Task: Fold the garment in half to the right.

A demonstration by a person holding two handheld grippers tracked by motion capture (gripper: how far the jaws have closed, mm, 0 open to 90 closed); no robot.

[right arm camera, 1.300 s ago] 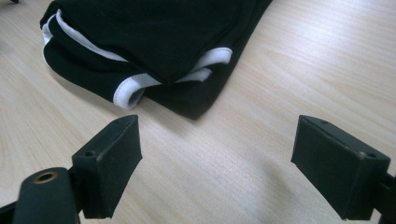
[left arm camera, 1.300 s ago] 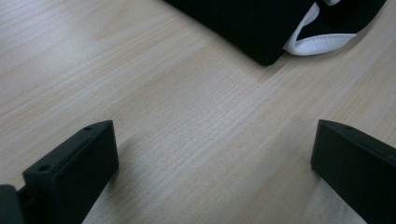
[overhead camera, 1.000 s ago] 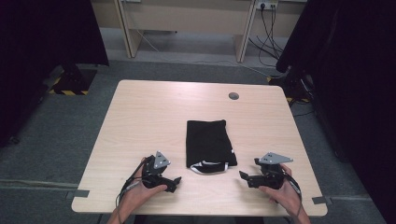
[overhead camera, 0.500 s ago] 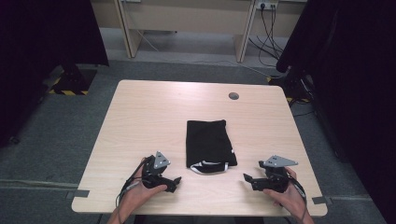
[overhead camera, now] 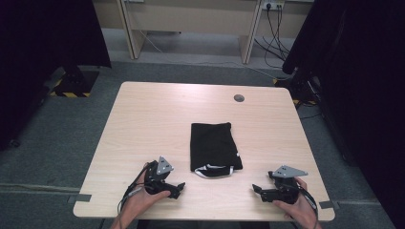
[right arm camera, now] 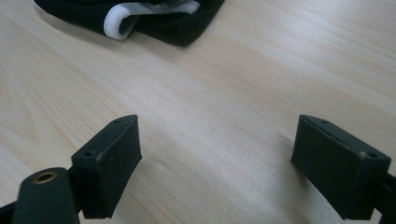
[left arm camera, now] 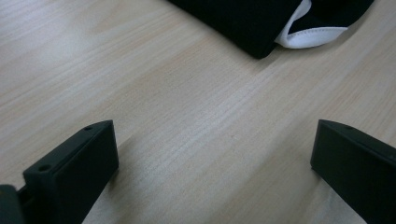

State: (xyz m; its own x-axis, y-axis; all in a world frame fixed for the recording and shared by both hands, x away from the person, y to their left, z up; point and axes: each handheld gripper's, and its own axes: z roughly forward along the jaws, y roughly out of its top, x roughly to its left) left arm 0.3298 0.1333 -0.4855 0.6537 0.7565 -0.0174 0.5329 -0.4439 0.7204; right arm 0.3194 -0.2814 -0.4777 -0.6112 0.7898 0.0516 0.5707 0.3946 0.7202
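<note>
A folded black garment (overhead camera: pixel 214 148) lies flat on the pale wooden bench (overhead camera: pixel 143 124), a little toward the person's side of the middle. It is folded into a neat upright rectangle, its long sides running away from the person. The cloth is plain black and smooth on top. At the near end a white-trimmed edge (overhead camera: pixel 213 170) curls out in a loop from under the black layers, and a tiny white mark shows on its right edge. In the left claw view the near corner of the garment (left arm camera: pixel 252 23) shows as a crisp black fold with the white band (left arm camera: pixel 303 32) tucked beside it; in the right claw view the same white band (right arm camera: pixel 140 11) rolls over the black cloth (right arm camera: pixel 187 21), the stitched hem just readable.

The left claw (overhead camera: pixel 175 190) rests near the bench's front edge, to the left of the garment and apart from it, its jaws spread wide over bare wood with nothing between them. The right claw (overhead camera: pixel 258 191) sits to the right of the garment, also apart from it, jaws likewise spread and empty. Each is held in a hand coming in from the bottom edge.

Farther off, a small round dark grommet (overhead camera: pixel 239 98) sits in the bench near its far right side.
</note>
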